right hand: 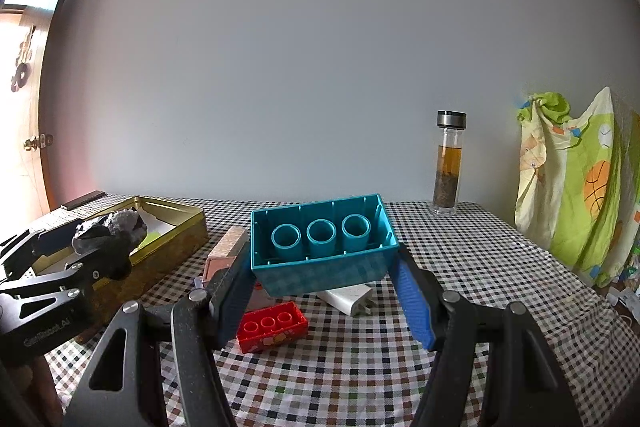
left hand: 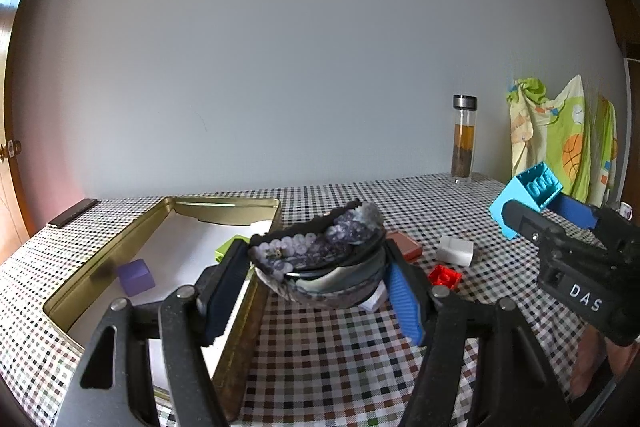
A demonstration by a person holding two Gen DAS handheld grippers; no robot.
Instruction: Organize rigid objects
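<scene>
Two grippers were loaded at this moment, one item each.

Left wrist view: my left gripper (left hand: 316,267) was clamped on a dark, crusted rock (left hand: 320,247), its long axis running across the jaws. The rock hung over the near right wall of the gold tin (left hand: 120,247), so the tin's floor lay just to the left of and below the load. A purple cube (left hand: 136,277) and a green piece (left hand: 230,245) already lay inside. I judged the coming move to be a short shift left and a lowering past the rim, which was the only obstruction. On the checked cloth to the right lay a brown block (left hand: 406,243), a white block (left hand: 456,250) and a red brick (left hand: 444,275).

Right wrist view: my right gripper (right hand: 324,267) was clenched on a blue brick (right hand: 324,239), held clear of the table, hollow side facing the camera, long axis spanning the pads. The tin (right hand: 176,239) lay well to the left, with the left gripper (right hand: 92,247) and its rock between. I judged the left hand nearer and due to unload first. A tea bottle (right hand: 448,163) stood well behind.
</scene>
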